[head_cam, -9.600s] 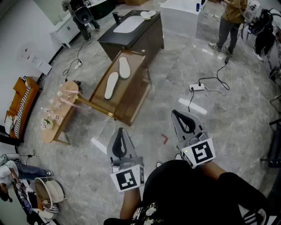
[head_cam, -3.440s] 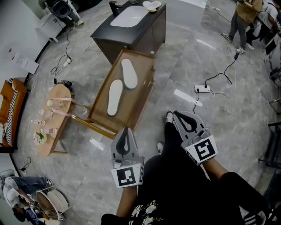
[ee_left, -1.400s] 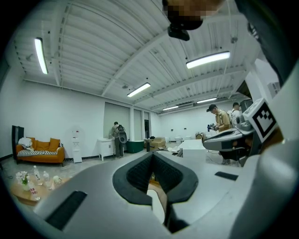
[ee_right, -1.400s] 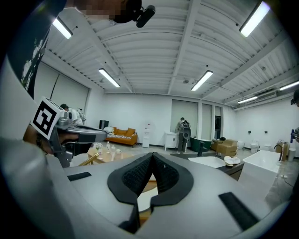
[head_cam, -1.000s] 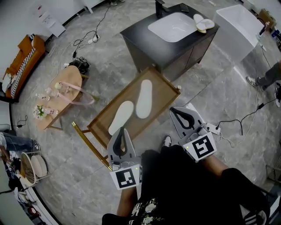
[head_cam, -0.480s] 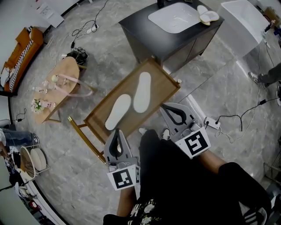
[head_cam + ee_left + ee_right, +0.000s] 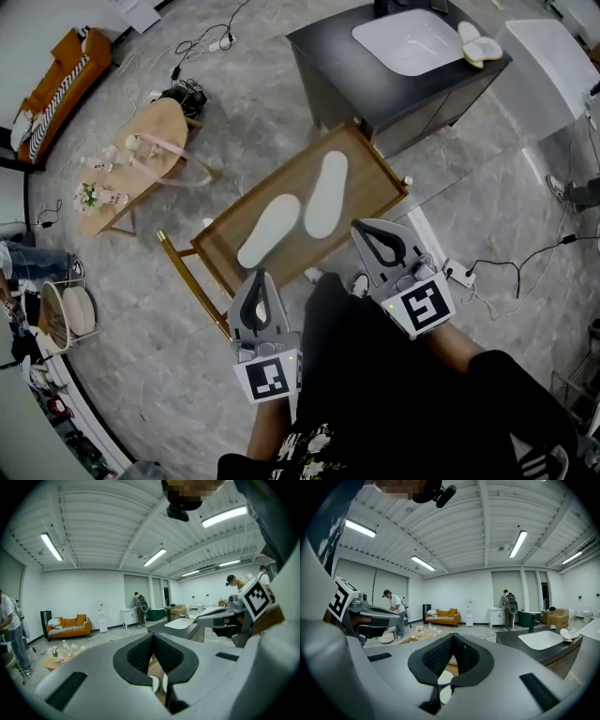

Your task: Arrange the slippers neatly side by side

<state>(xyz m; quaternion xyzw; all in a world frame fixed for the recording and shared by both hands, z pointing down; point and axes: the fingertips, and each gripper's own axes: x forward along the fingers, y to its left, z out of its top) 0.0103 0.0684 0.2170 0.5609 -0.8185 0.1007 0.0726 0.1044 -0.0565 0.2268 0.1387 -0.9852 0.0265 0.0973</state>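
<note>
Wooden table (image 7: 370,167) with a raised rim stood on grey stone floor (image 7: 234,112). Two white slippers lay on it, lengthwise along its long edges.

- Near slipper (image 7: 269,231): toward the table's left end, closer to the near long edge.
- Far slipper (image 7: 326,194): toward the right end, about mid-width. The pair was roughly parallel but staggered, with the inner ends just beside each other; contact could not be told.

Left gripper (image 7: 261,276): jaws pressed together, nothing between them. In the head view its tip showed at the near long edge, toward the left corner.

Right gripper (image 7: 362,230): jaws also pressed together and empty. Its tip showed at the same long edge, further toward the right corner. Neither gripper touched a slipper.

Both gripper views looked out almost level across the room, with white slipper showing low behind the closed tips.

Surroundings: dark cabinet (image 7: 375,84) with a white basin (image 7: 412,42) beyond the table's far corner, a small round side table (image 7: 155,141) to the left, an orange sofa (image 7: 66,70) and a power strip (image 7: 459,273).
</note>
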